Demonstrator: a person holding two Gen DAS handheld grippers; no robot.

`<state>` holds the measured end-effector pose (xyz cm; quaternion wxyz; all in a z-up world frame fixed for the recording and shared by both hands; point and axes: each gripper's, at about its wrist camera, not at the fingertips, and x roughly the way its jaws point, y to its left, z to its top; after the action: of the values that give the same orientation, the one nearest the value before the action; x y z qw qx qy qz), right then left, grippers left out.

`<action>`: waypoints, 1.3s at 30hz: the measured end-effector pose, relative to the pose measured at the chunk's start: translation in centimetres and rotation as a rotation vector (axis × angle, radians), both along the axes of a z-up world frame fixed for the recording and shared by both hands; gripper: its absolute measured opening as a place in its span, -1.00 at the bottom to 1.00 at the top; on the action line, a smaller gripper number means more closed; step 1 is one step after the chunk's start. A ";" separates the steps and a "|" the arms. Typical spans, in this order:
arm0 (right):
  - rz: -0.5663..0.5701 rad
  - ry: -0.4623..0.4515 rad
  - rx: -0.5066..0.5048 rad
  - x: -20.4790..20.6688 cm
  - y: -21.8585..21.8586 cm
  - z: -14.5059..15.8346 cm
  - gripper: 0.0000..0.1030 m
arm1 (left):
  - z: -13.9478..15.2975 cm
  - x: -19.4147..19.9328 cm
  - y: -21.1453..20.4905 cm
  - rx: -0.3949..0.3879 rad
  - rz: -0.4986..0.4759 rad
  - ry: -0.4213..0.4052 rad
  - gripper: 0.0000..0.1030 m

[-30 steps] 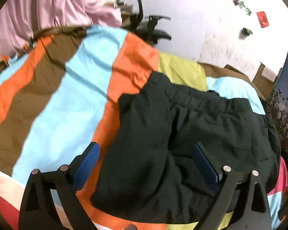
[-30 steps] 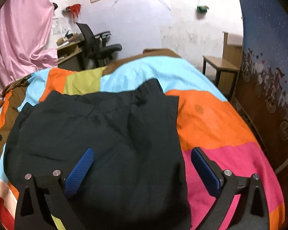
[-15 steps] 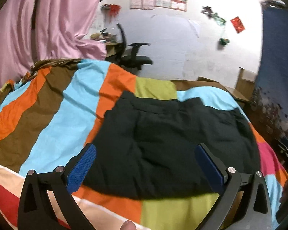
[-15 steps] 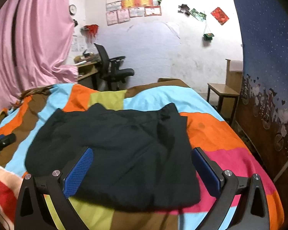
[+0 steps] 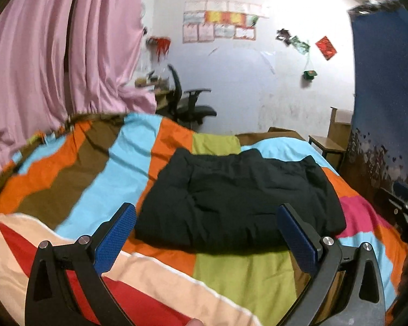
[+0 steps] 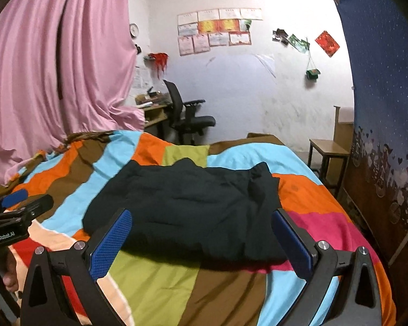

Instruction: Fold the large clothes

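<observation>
Clothes first: the dark garment lies in a squarish bundle on my striped bedspread, toward the middle of the bed, with its near edge doubled under and its far edge showing two small peaks. From what I see it is already folded at least once, with no sleeve or leg trailing out, so I judge the folding largely done. The top is still puffy and creased, so what may be left is a last fold or a smoothing pass, and I cannot tell whether more garments wait out of view.

My left gripper has its jaws spread wide with nothing between them, short of the bundle's near edge and above the bedspread. My right gripper is likewise wide apart and empty, also clear of the cloth. In the right view the left gripper shows off to the side, well away from the garment.
</observation>
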<state>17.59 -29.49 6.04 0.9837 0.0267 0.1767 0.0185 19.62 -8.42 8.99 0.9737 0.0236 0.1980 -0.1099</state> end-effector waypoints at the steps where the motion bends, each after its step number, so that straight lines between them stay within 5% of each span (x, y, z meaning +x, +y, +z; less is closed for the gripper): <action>1: 0.001 -0.012 0.001 -0.7 0.2 0.0 1.00 | 0.2 -0.7 -0.2 0.022 0.002 -0.014 0.97; 5: 0.009 -0.063 0.019 -2.7 0.7 0.1 1.00 | 0.0 -3.3 -0.4 0.038 0.021 0.000 0.97; 9: 0.036 -0.077 0.017 -3.9 0.9 0.0 1.00 | 0.9 -5.4 -0.7 0.184 0.042 -0.025 0.97; 14: 0.033 -0.053 0.027 -4.7 0.6 -1.0 1.00 | -1.3 -6.6 0.5 0.145 0.012 0.036 0.97; 26: -0.074 0.037 0.017 -5.3 1.6 -2.4 1.00 | -5.7 -3.8 1.2 0.031 -0.002 0.033 0.97; 33: -0.119 0.043 -0.024 -3.8 2.7 -6.1 1.00 | -8.7 -0.7 1.7 -0.024 -0.024 0.092 0.97; 39: -0.075 0.074 -0.070 -2.0 3.3 -8.3 1.00 | -10.5 0.4 1.5 0.010 -0.032 0.116 0.97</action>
<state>15.55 -26.16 -2.29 0.9769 -0.0006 0.2122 -0.0256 19.99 -6.89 -1.48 0.9586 0.0252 0.2543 -0.1258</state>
